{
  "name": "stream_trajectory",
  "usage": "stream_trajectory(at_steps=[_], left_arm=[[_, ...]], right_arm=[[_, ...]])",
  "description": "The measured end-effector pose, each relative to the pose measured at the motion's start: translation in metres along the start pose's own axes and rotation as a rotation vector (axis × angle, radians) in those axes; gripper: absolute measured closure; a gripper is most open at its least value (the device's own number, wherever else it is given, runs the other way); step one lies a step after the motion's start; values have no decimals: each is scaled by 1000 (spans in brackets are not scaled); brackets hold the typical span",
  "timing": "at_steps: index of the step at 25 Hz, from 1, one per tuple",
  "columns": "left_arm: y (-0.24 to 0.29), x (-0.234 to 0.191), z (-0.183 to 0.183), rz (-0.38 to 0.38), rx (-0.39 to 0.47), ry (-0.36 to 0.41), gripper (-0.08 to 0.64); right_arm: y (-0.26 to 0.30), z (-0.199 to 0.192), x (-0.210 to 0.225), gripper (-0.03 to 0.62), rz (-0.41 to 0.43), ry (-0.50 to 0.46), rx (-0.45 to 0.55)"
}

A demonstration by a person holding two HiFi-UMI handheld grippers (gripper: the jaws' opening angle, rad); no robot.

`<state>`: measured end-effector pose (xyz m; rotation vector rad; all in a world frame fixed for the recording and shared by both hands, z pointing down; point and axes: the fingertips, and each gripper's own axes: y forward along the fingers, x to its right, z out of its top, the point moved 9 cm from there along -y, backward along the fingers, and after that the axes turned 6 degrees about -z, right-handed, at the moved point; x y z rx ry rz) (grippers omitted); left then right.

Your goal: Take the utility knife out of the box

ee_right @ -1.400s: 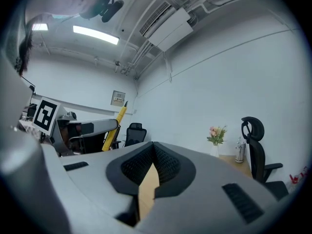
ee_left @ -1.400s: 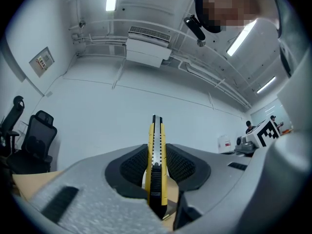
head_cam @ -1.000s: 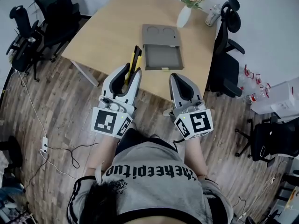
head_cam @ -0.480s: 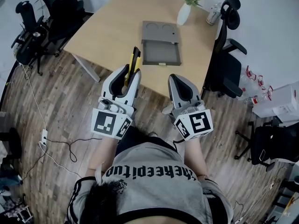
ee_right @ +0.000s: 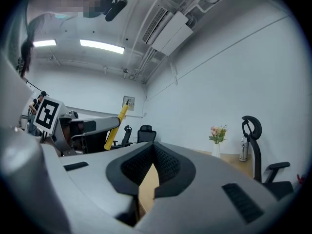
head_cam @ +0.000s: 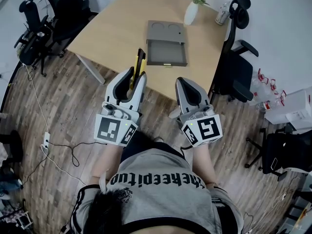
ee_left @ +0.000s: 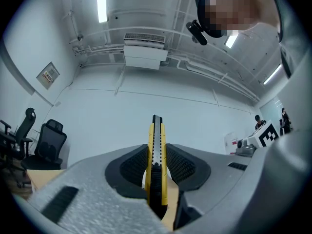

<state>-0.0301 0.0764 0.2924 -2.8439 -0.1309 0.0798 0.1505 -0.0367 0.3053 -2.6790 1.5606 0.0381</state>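
My left gripper point(head_cam: 136, 74) is shut on the yellow utility knife point(head_cam: 140, 58), which sticks out past the fingertips over the table's near edge. In the left gripper view the knife point(ee_left: 156, 135) stands edge-on between the ribbed pads, clamped at the gripper point(ee_left: 156, 152). The grey box point(head_cam: 166, 52) lies open and looks empty on the wooden table point(head_cam: 117, 28), its lid point(head_cam: 164, 32) folded back behind it. My right gripper point(head_cam: 185, 82) hangs beside the left one, shut with nothing in it; its pads meet at the tip point(ee_right: 155, 147). The right gripper view also catches the knife point(ee_right: 114, 126) from the side.
A white vase with flowers point(head_cam: 191, 11) and a metal can point(head_cam: 223, 14) stand at the table's far right corner. Black office chairs sit to the right point(head_cam: 239, 57) and far left point(head_cam: 63, 9). Cables and a power strip point(head_cam: 46, 147) lie on the wooden floor.
Both grippers have drawn slightly back from the table, the knife still in the left one. The box and table now sit a little higher in the head view.
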Motion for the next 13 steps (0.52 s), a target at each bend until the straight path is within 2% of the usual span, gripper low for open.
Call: stream_trajectory(at_steps=[13], left_arm=[[7, 18, -1, 9, 5, 5, 433]], right_arm=[[-10, 0, 14, 586, 16, -3, 2]])
